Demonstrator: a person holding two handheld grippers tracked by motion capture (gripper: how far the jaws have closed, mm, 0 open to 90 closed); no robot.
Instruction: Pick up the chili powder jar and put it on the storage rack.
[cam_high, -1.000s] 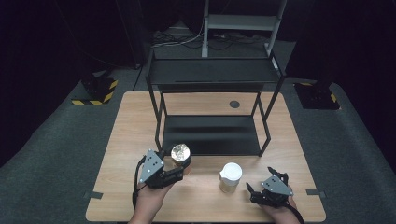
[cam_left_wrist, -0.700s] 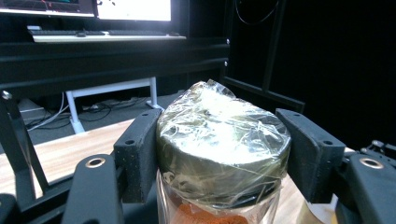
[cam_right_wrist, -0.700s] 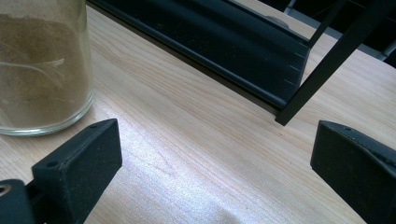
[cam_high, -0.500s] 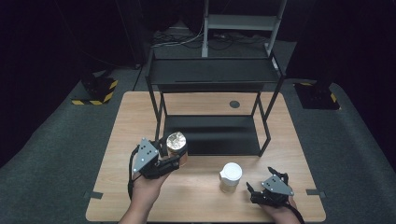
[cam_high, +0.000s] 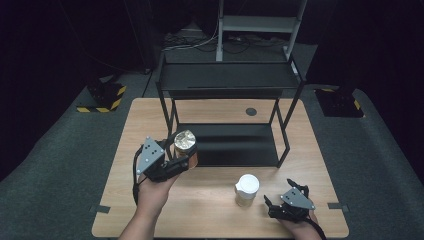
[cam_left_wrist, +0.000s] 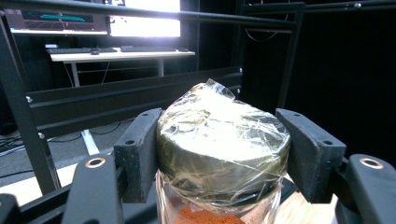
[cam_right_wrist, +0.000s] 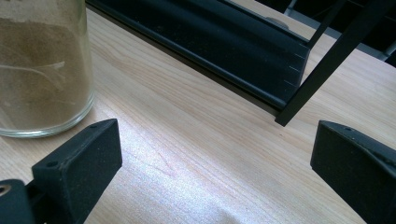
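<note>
**Jar gripped by its lid beside the rack**

Left gripper (cam_left_wrist: 219, 154) clamped on foil-wrapped lid of spice jar (cam_high: 185, 148), raised at front left corner of black shelf rack (cam_high: 227, 80). Right gripper (cam_right_wrist: 212, 163) spread wide, low on wooden table (cam_high: 210, 205). White-lidded jar (cam_high: 247, 189) upright just beside it, untouched.

No legible text, labels, brands or numbers in any view. Jar lid (cam_left_wrist: 219, 126) under wrinkled plastic film: no print discernible. White-lidded jar (cam_high: 247, 189): no label readable. Monitors (cam_left_wrist: 93, 18) in background of left gripper view: screen content too blurred to read. Floor blocks (cam_high: 102, 97): yellow-black hazard stripes only, no lettering.
</note>
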